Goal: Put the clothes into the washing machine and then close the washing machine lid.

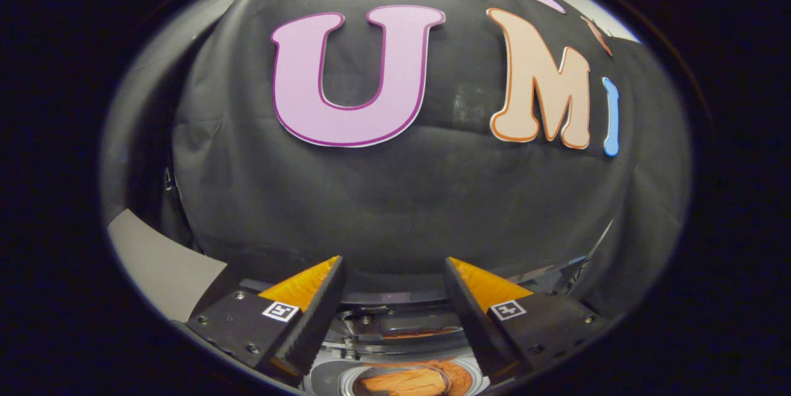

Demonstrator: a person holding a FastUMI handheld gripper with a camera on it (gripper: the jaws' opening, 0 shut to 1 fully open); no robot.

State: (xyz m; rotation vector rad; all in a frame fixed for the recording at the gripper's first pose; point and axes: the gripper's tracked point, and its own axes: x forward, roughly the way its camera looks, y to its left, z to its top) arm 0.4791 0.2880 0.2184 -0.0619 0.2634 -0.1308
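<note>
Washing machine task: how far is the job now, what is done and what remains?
Done, apparently: orange clothes lie inside the round drum of the washing machine, seen between the fingers. In hand: nothing; the gripper is open and empty, raised toward the black cloth wall. Left: the drum opening looks uncovered, so the lid still needs closing.

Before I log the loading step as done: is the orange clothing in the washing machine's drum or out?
In. The orange clothing lies inside the washing machine's round drum opening, below the open, empty gripper.

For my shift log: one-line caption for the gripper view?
Open gripper held empty above the washing machine, orange clothes visible in its drum below the fingers.
</note>
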